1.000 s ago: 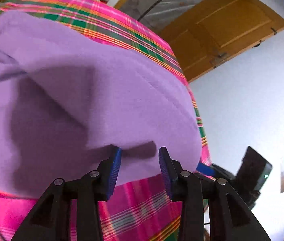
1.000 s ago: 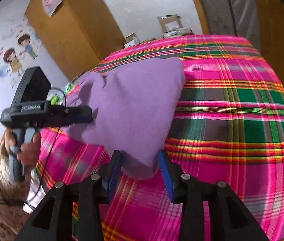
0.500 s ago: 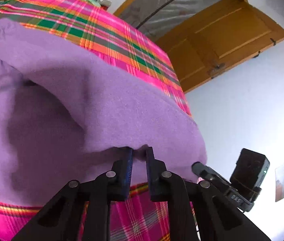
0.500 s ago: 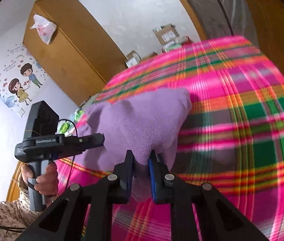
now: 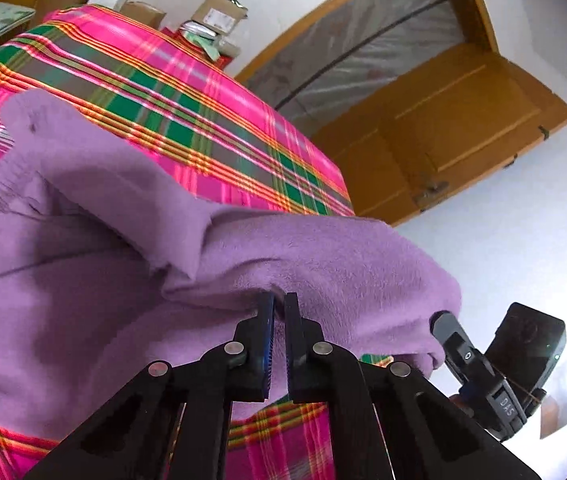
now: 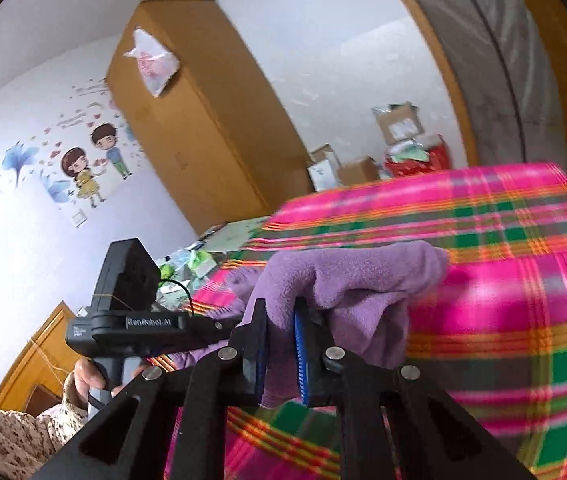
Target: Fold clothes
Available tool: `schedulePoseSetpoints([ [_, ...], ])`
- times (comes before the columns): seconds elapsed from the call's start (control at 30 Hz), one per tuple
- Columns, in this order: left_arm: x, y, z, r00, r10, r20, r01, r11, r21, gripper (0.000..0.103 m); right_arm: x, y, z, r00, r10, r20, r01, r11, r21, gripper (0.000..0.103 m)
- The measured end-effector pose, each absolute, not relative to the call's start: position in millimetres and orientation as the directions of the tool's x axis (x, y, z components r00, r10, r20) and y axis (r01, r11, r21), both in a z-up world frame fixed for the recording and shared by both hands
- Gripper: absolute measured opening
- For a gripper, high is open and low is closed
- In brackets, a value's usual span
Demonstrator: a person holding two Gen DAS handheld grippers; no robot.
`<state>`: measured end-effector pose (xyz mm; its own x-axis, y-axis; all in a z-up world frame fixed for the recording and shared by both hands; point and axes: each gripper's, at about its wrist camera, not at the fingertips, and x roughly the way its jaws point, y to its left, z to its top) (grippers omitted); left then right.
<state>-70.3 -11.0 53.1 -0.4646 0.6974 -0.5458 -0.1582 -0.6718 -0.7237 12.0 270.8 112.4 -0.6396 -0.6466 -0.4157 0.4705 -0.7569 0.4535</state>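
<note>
L gripper [image 5: 279, 300]: you've got jaws pinched narrow on near hem of purple fleece garment [image 5: 103, 280]. R gripper [image 6: 281, 312]: jaws closing, thick fold betw pads. Garment half on plaid bedspread [image 5: 203, 120], near edge raised, prob so you can fold it over w/o sag.

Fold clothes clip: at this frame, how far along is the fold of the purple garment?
Early. Done: both grippers have gripped the near edge of the purple garment. In hand: the left gripper is shut on that edge, the right gripper has fleece between its closing jaws, and the edge is raised off the plaid cloth. Left: carrying the edge across, laying it down and releasing; no finished fold shows.
</note>
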Motion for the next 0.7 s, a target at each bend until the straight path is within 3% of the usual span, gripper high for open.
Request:
schedulePoseSetpoints([
  [0.53, -87.8, -55.4, 35.9, -0.519, 0.637, -0.569, -0.074, -0.697, -0.713, 0.004, -79.0, 194.7, 83.8, -0.535, -0.713, -0.454, 0.523, -0.701, 0.485, 0.012],
  [0.57, -88.4, -56.7, 36.0, -0.521, 0.637, -0.568, -0.076, -0.698, -0.712, 0.005, -84.2, 191.9, 81.4, -0.532, -0.711, -0.46, 0.52, -0.703, 0.485, 0.012],
  [0.63, -88.2, -59.6, 36.1, -0.524, 0.645, -0.556, -0.076, -0.686, -0.724, 0.02, -96.0, 186.3, 76.5, -0.525, -0.71, -0.469, 0.509, -0.703, 0.496, 0.012],
  [0.7, -90.0, -60.9, 34.6, -0.527, 0.646, -0.552, -0.072, -0.681, -0.728, 0.025, -105.4, 181.9, 72.5, -0.519, -0.707, -0.48, 0.502, -0.707, 0.498, 0.012],
])
